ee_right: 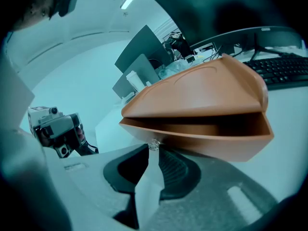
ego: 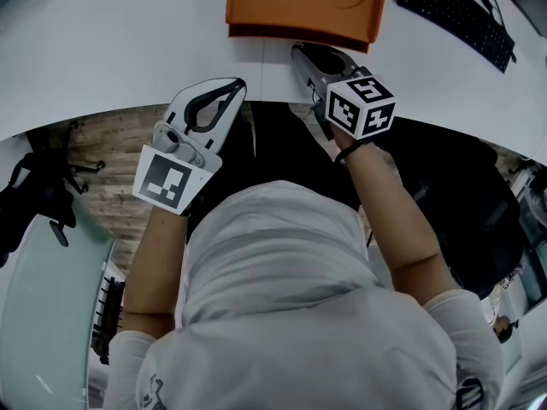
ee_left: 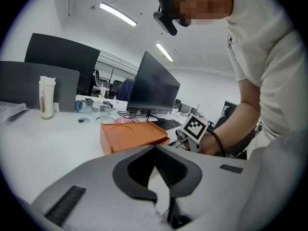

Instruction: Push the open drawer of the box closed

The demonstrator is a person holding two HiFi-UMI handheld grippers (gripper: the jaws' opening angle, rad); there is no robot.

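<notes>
1. The desk (ego: 111, 49) is white and bears everything. The person leans over its near edge with both arms reaching forward.
2. The box (ego: 299, 2) is orange and sits on the desk straight ahead, slightly toward the right hand. A keyboard (ego: 457, 15) lies well off to its right. The box's front faces the person, so I'd say a plain push away from the body would do the job.
3. The drawer (ee_right: 202, 141) sticks out a little from the box's front, with a dark gap showing above it. It is not yet closed, and nothing seems to block its way in.
4. The right tongs (ee_right: 154, 152) are held level with the drawer front and point squarely at it. That looks like the right line for driving it home. The jaws are drawn in narrow, with only a slim wedge of desk showing between the pads. Their tips pinch the drawer's small pull, as best I can see.
5. The left tongs (ee_left: 155, 148) hang back near the desk's edge, left of the box and apart from it. I take them to be parked out of the way. Their tips meet, clenched on nothing.
6. The knob (ee_right: 154, 145) is a small clear bead on the drawer's front. It sits right at the right tongs' tips.
</notes>
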